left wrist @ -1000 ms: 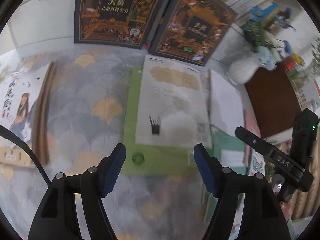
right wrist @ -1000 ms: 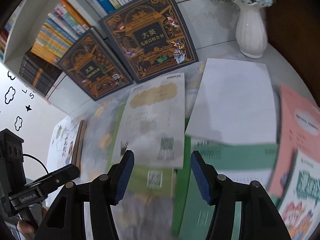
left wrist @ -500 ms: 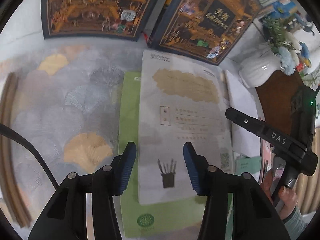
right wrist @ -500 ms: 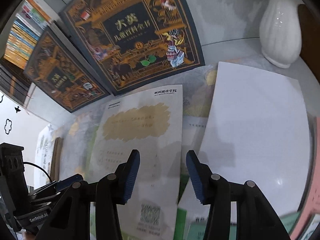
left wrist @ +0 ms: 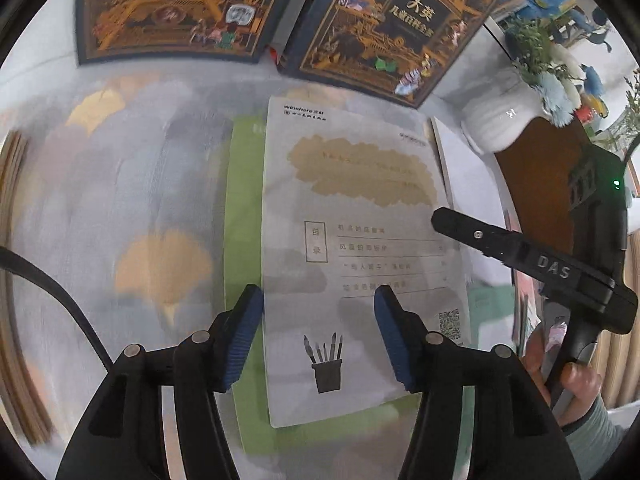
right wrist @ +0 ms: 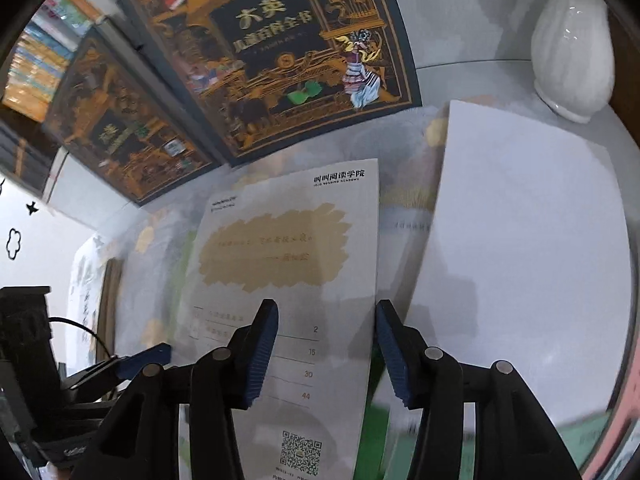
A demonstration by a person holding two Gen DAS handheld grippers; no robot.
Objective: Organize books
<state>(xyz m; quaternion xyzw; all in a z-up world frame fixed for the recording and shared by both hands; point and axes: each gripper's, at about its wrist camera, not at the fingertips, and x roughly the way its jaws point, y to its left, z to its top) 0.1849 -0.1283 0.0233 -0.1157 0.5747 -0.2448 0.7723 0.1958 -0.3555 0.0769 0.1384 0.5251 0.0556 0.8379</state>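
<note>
A thin white booklet with a tan patch (left wrist: pixel 360 216) lies on a green book (left wrist: pixel 242 240) on the patterned table; it also shows in the right wrist view (right wrist: pixel 288 256). My left gripper (left wrist: pixel 318 320) is open and empty, its fingers low over the booklet's near half. My right gripper (right wrist: pixel 324 340) is open and empty over the booklet's right edge; it also shows in the left wrist view (left wrist: pixel 520 252). A plain white book (right wrist: pixel 520 248) lies to the right. Two dark ornate books (left wrist: pixel 392 20) (left wrist: pixel 176 8) lean upright at the back.
A white vase (right wrist: pixel 572 60) with flowers stands at the back right beside a brown board (left wrist: pixel 552 184). A shelf of books (right wrist: pixel 36 64) is behind the leaning books. More books lie at the far left (left wrist: pixel 12 280) and right (left wrist: pixel 524 304).
Both grippers have moved forward and lower over the white booklet, which now fills more of each view. Both stay open and empty.
</note>
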